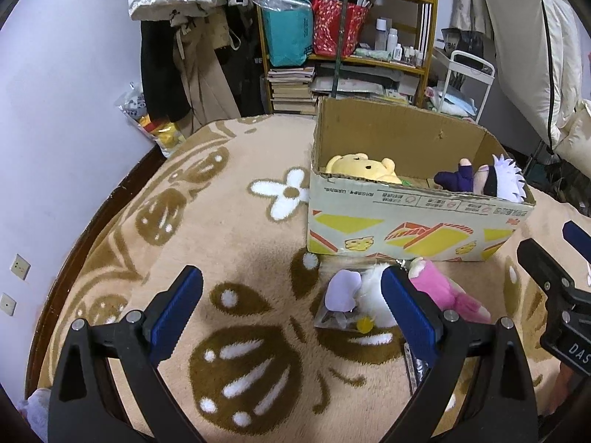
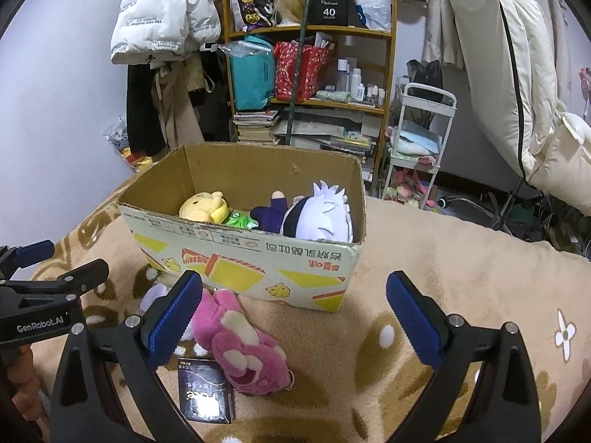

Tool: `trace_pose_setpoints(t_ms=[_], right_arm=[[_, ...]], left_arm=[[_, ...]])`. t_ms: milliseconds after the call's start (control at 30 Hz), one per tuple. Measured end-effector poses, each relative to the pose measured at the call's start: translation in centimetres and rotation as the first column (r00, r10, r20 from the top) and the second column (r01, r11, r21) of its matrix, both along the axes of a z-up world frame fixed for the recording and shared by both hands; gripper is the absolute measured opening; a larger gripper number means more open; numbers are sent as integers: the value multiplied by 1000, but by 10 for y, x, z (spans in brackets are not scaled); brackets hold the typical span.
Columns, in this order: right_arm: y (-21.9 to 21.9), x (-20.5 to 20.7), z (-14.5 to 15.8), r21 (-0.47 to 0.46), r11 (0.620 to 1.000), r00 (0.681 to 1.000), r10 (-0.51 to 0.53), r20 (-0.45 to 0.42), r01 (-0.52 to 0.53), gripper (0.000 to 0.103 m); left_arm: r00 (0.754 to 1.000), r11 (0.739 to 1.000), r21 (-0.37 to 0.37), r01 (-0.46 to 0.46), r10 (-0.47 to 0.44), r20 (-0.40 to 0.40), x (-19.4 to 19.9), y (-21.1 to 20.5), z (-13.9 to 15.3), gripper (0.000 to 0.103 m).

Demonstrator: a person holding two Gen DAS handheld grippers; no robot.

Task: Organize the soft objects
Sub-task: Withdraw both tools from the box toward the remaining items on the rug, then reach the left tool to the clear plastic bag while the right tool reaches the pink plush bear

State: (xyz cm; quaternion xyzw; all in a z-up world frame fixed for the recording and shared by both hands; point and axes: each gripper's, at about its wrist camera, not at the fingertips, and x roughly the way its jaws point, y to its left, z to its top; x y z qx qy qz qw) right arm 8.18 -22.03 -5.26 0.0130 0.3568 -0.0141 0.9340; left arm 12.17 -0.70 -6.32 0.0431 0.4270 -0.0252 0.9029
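An open cardboard box (image 1: 406, 221) (image 2: 258, 258) stands on the beige blanket. Inside lie a yellow bear plush (image 1: 364, 168) (image 2: 203, 206), a white-haired doll in dark clothes (image 1: 487, 177) (image 2: 317, 214) and a small green item (image 2: 240, 219). In front of the box lie a pink bear plush (image 2: 240, 343) (image 1: 443, 291) and a white and lilac plush in a clear bag (image 1: 354, 295). My left gripper (image 1: 291, 313) is open and empty, just left of the bagged plush. My right gripper (image 2: 295, 317) is open and empty above the blanket, right of the pink plush.
A small black packet (image 2: 205, 395) lies next to the pink plush. The blanket (image 1: 229, 221) has brown and white patterns. Behind stand a crowded wooden shelf (image 2: 310, 85), hanging coats (image 2: 166, 37), a white cart (image 2: 421, 140) and bedding (image 2: 517, 74) at the right.
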Motion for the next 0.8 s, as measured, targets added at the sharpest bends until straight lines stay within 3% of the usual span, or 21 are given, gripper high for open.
trace_pose_setpoints(t_ms=[800], right_arm=[[-9,21,-39,27,998,991,-47,-127,51,103]], left_arm=[[991,1000,-11,11,-12,-130,32,-6,-41,96]])
